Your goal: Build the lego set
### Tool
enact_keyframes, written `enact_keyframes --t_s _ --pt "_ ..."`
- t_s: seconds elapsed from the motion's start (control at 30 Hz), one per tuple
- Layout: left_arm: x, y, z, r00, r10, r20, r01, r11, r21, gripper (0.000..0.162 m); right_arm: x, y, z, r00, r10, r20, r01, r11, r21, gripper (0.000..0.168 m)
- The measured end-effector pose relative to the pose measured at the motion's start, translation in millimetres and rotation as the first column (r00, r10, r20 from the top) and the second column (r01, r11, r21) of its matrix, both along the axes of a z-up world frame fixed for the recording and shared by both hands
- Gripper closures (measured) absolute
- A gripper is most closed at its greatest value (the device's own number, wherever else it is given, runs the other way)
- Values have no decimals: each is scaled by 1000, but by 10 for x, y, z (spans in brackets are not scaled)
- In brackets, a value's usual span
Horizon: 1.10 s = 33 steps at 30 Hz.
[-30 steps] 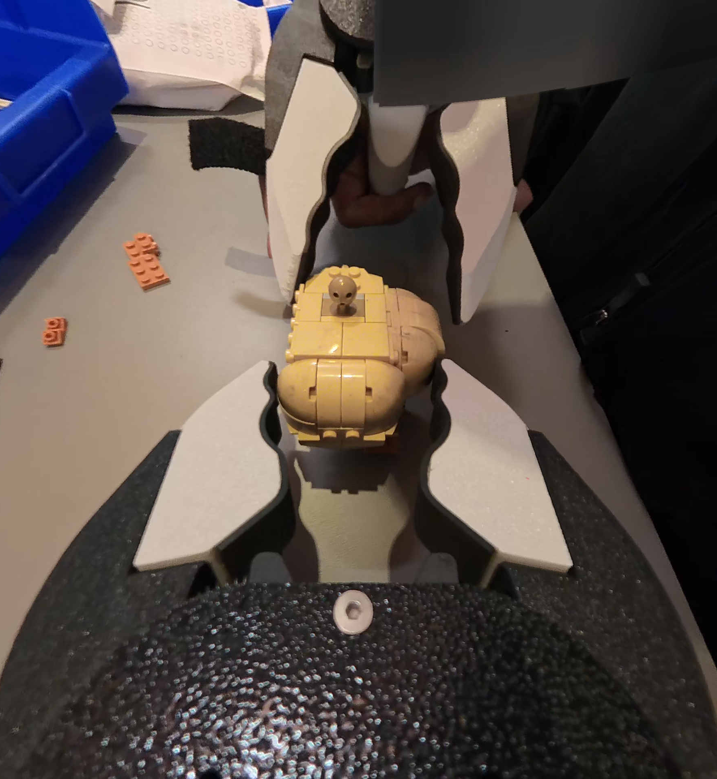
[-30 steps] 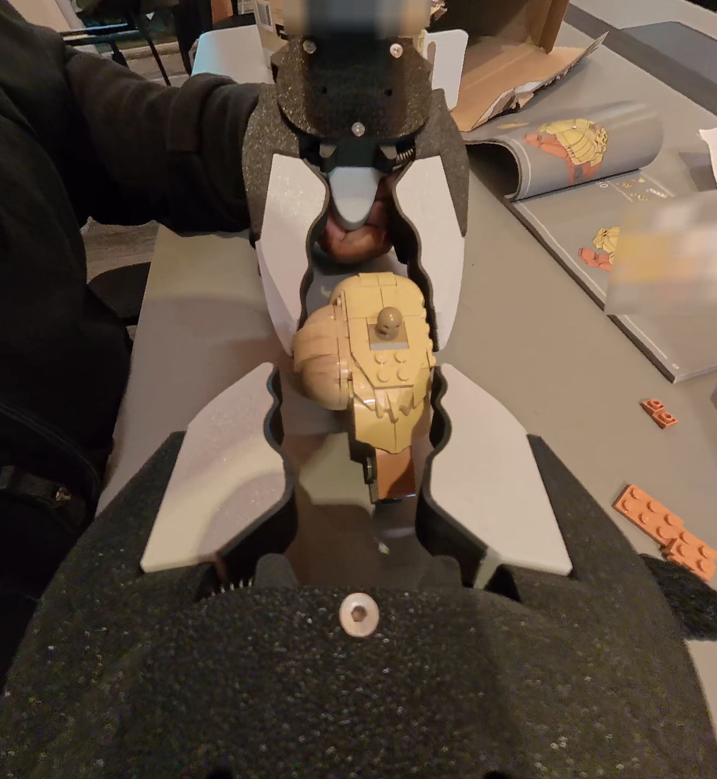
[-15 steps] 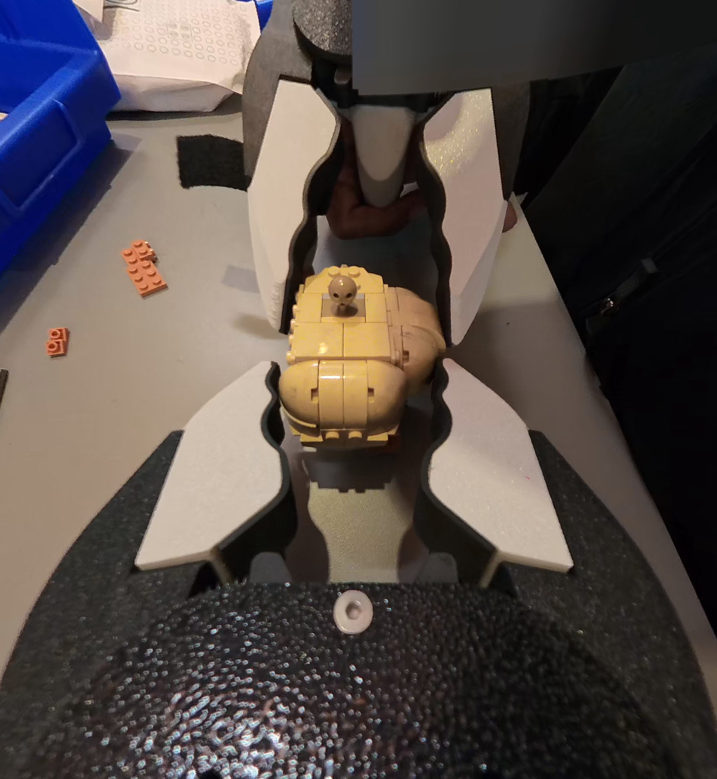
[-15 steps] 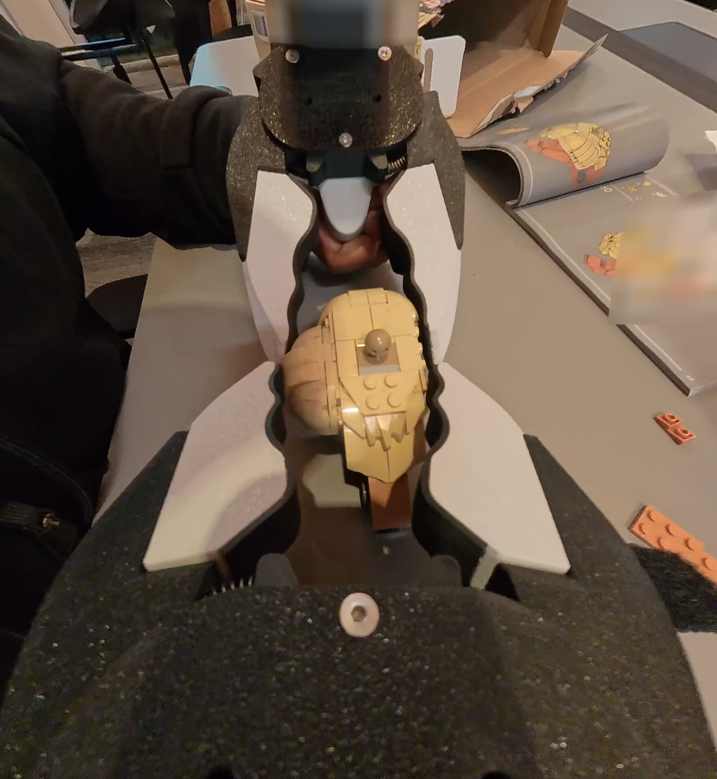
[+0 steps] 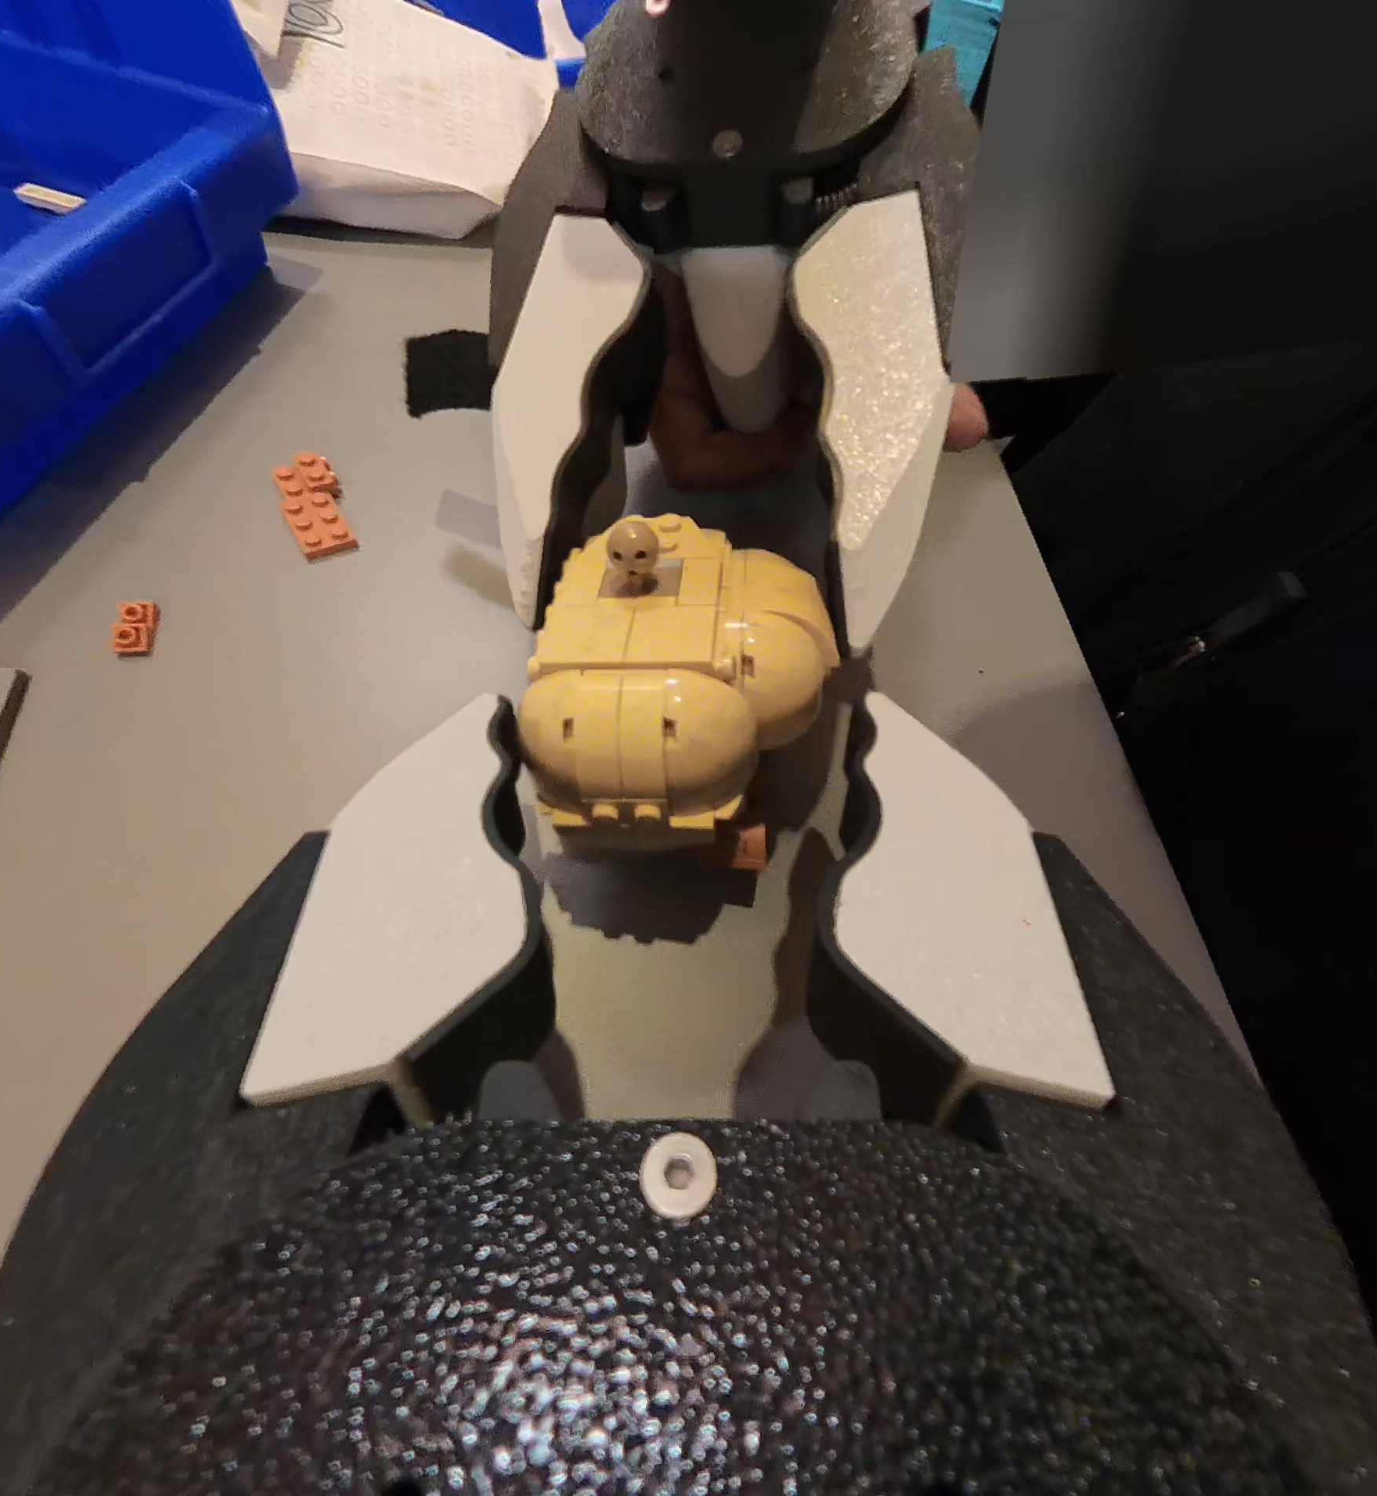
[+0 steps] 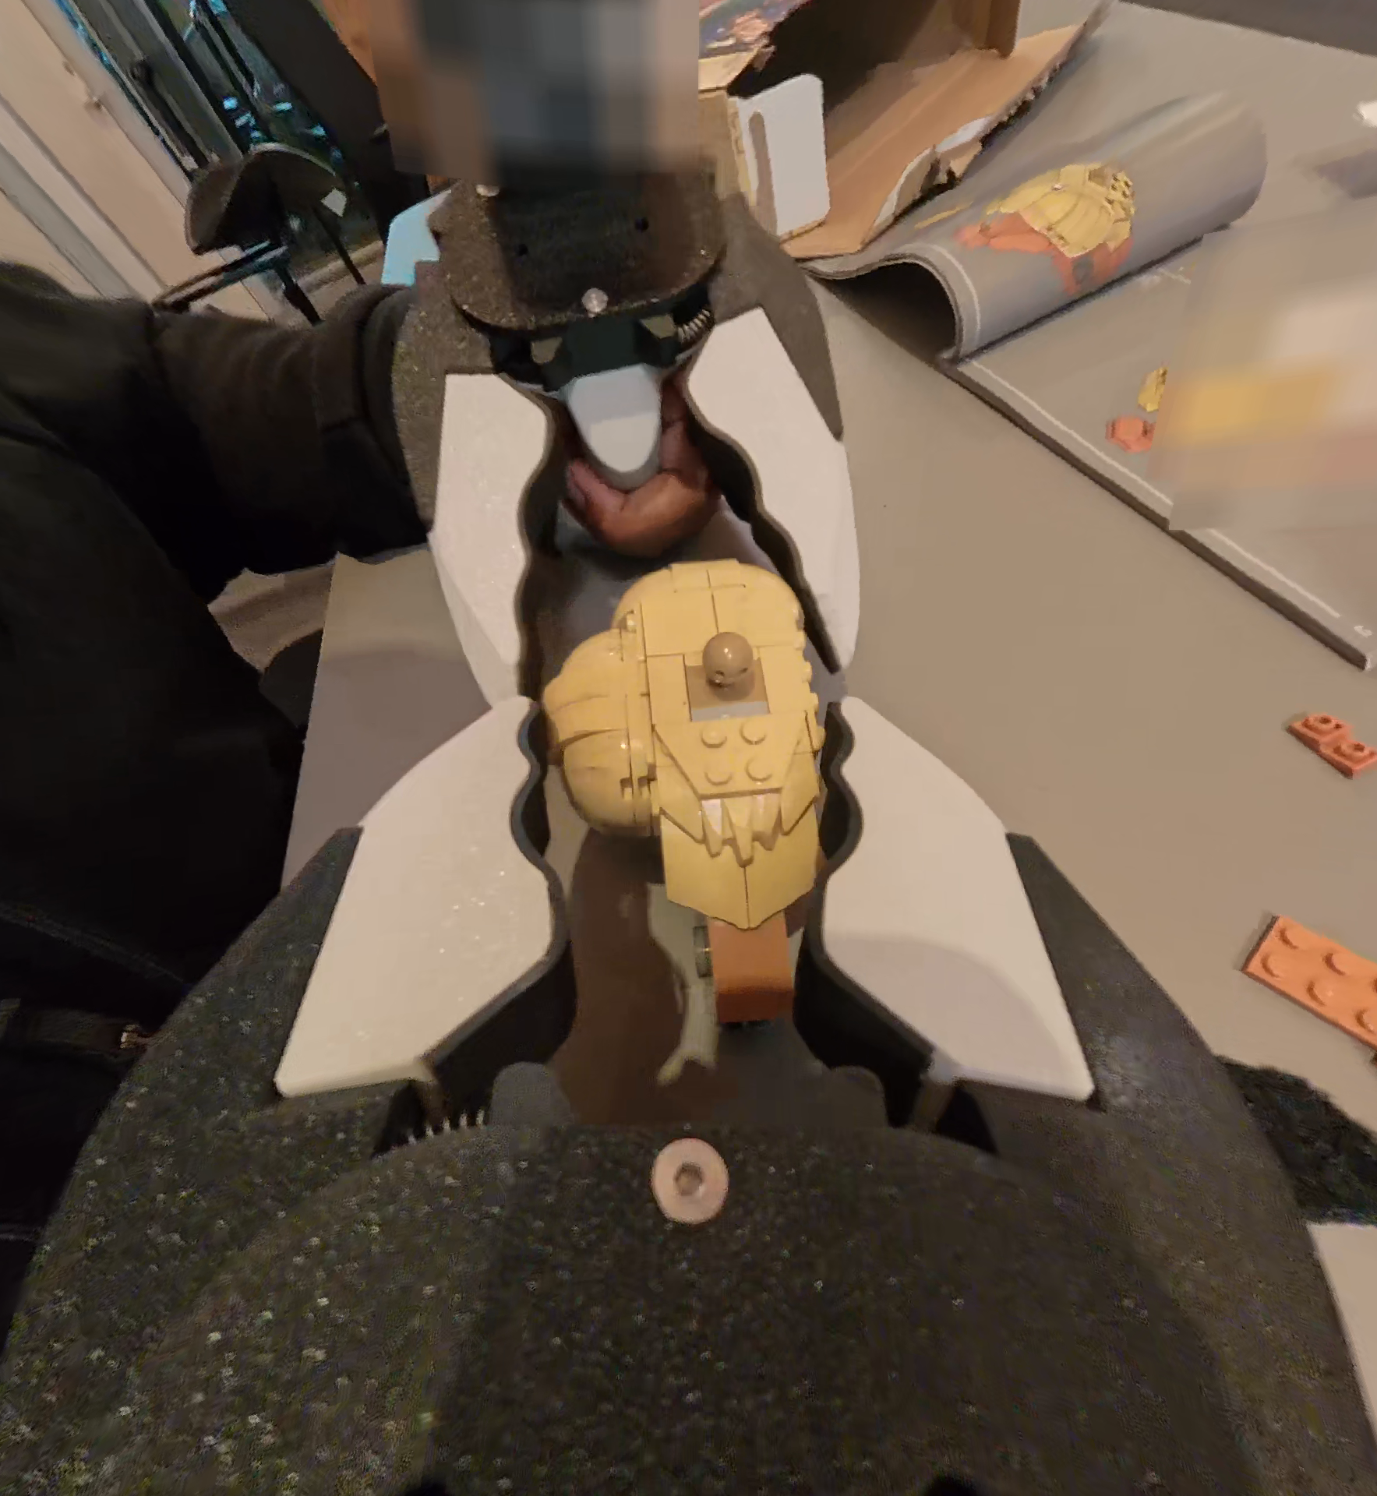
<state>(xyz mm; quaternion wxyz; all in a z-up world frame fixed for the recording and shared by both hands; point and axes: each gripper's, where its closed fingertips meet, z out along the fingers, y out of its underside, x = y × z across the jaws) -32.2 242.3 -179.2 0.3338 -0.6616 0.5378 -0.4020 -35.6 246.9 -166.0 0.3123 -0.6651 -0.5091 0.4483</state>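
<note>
Left wrist view shows my left gripper [image 5: 677, 777] with its jaws spread wide on either side of the tan lego model [image 5: 669, 688], which sits on the grey table [image 5: 183, 769], so I should close evenly on its rounded flanks. Right wrist view shows my right gripper [image 6: 673, 777] just as wide around the other end; I judge I should square both grips before squeezing, sparing the small knob [image 6: 727, 657] and brown part [image 6: 750, 963] underneath

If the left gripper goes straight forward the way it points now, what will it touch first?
Most likely the tan lego model, already between the left gripper fingertips. The right gripper faces it behind.
</note>
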Motion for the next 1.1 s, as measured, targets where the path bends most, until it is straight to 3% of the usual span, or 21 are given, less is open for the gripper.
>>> enact_keyframes --t_s 0.1,0.23,0.27,0.3,0.33,0.37,0.4,0.57,0.8,1.1 --pt "-63 72 65 998 47 41 -47 999 13 83 54 134 46 997 -64 -33 60 991 -122 103" --pt "-181 315 227 964 242 112 -247 968 39 87 121 383 284 959 -214 -184 130 913 -388 105" --pt "-200 352 283 948 286 137 -295 954 46 87 147 448 364 937 -257 -235 128 881 -456 115" --pt "-206 359 333 935 316 162 -327 944 46 89 188 499 453 910 -290 -297 106 854 -509 142" --pt "-201 346 356 925 338 175 -349 936 40 92 223 561 494 885 -334 -325 105 823 -558 157" --pt "-188 324 349 920 353 171 -364 931 38 95 256 619 512 862 -371 -345 116 807 -578 168" --pt "-177 314 314 915 372 157 -383 923 41 96 276 657 473 858 -395 -328 147 801 -581 168" --pt "-183 306 -31 907 419 -28 -418 907 50 97 303 678 292 883 -417 -216 277 834 -477 154" --pt "-183 151 -107 934 348 -78 -347 938 23 97 495 534 196 909 -404 -105 360 885 -294 137" --pt "-187 48 -185 947 260 -187 -276 959 -60 104 766 182 -189 877 -456 153 466 884 -39 127"
